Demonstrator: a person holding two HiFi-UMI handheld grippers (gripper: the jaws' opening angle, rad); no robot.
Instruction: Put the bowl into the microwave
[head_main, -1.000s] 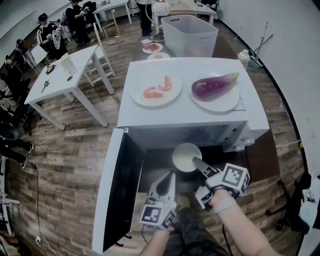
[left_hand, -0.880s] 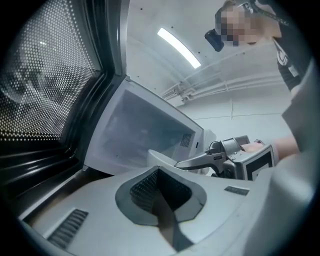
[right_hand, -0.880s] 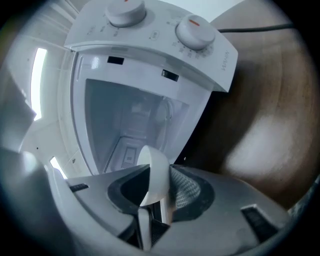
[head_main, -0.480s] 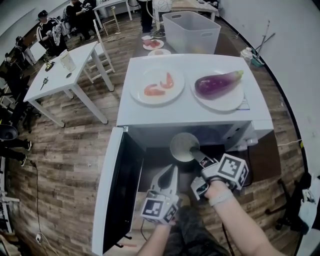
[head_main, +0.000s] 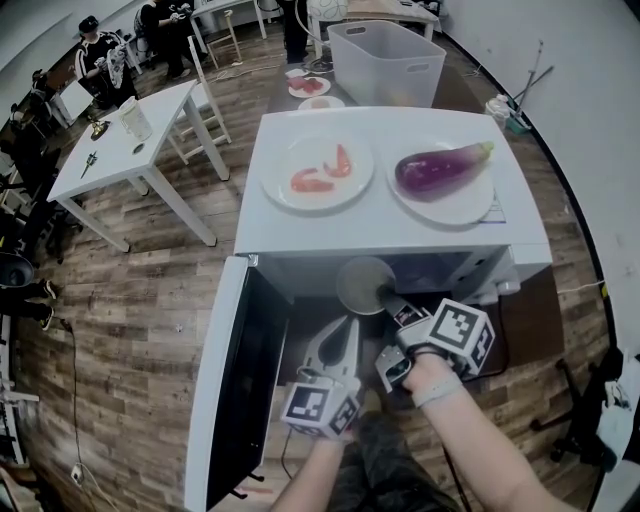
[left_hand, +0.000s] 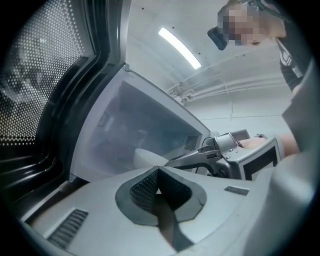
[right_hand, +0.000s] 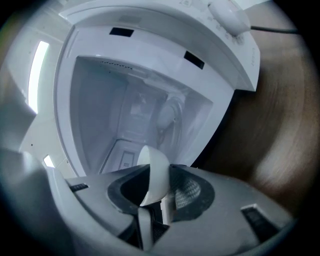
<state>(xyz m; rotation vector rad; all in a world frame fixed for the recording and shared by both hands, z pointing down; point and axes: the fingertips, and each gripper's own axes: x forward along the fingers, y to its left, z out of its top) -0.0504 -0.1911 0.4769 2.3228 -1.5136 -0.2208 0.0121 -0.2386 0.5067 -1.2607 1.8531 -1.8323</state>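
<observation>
A white bowl (head_main: 360, 284) hangs at the mouth of the open white microwave (head_main: 380, 225), just under its top front edge. My right gripper (head_main: 386, 297) is shut on the bowl's near rim; in the right gripper view the rim (right_hand: 154, 174) stands on edge between the pads, with the pale cavity (right_hand: 132, 115) straight ahead. My left gripper (head_main: 344, 328) is shut and empty, low in front of the opening beside the door. From the left gripper view (left_hand: 158, 189) the bowl (left_hand: 146, 158) and the right gripper (left_hand: 202, 158) show just ahead.
The microwave door (head_main: 232, 385) swings open to the left. On the microwave's top sit a plate with shrimp (head_main: 317, 190) and a plate (head_main: 455, 208) holding an eggplant (head_main: 440, 168). A white table (head_main: 125, 150), a clear bin (head_main: 385, 62) and seated people are behind.
My right gripper has carried the bowl forward and a little left, up to the microwave opening. The left gripper has shifted slightly right and forward, still shut.
</observation>
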